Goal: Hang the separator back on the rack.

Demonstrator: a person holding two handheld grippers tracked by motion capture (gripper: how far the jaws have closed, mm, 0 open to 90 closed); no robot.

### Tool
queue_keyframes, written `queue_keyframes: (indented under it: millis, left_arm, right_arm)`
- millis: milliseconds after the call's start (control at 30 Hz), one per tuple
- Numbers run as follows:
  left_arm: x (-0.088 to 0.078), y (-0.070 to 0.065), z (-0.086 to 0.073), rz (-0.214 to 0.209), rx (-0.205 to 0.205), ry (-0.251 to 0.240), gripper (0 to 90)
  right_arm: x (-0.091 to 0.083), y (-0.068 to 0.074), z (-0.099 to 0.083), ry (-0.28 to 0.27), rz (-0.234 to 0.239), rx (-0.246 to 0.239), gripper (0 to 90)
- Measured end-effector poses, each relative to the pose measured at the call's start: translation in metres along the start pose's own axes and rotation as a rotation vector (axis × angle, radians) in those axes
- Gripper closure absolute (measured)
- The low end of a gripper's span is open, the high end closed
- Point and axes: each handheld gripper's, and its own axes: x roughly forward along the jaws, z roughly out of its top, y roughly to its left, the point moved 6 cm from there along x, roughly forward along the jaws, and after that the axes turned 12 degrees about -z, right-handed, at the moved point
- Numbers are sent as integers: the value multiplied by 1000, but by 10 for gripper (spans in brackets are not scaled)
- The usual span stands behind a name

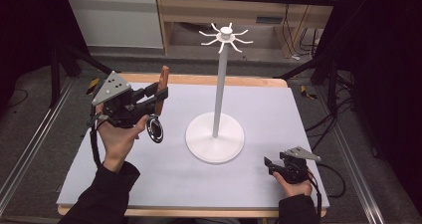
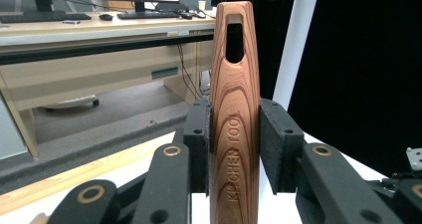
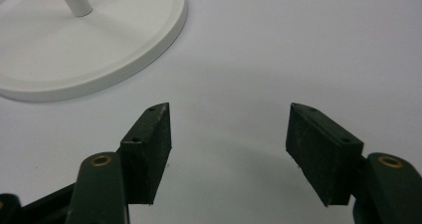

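High view shows the left tool (image 1: 158, 92) squeezing a wooden spoon handle (image 1: 162, 87), lifted above the surface (image 1: 149, 184). Right tool (image 1: 268, 164) rests open, empty. Next, I think, hook the handle's hole onto the white stand (image 1: 226, 37)

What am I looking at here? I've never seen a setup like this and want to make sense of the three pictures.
A person at a table holds a hand-operated gripper in each hand. The high view looks down from above; the other two pictures come from cameras riding on each gripper. On the pale grey table surface stands a white hook stand with a round base. The left gripper is shut on a wooden-handled kitchen tool, its hanging hole uppermost. The right gripper rests low, fingers open, holding nothing.
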Motion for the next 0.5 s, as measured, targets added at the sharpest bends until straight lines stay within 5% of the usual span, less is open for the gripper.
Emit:
queue_keyframes:
  millis: [500]
  left_arm:
    - [11, -13, 25, -13, 36, -14, 677]
  right_arm:
    - [0, -1, 1, -5, 4, -1, 345]
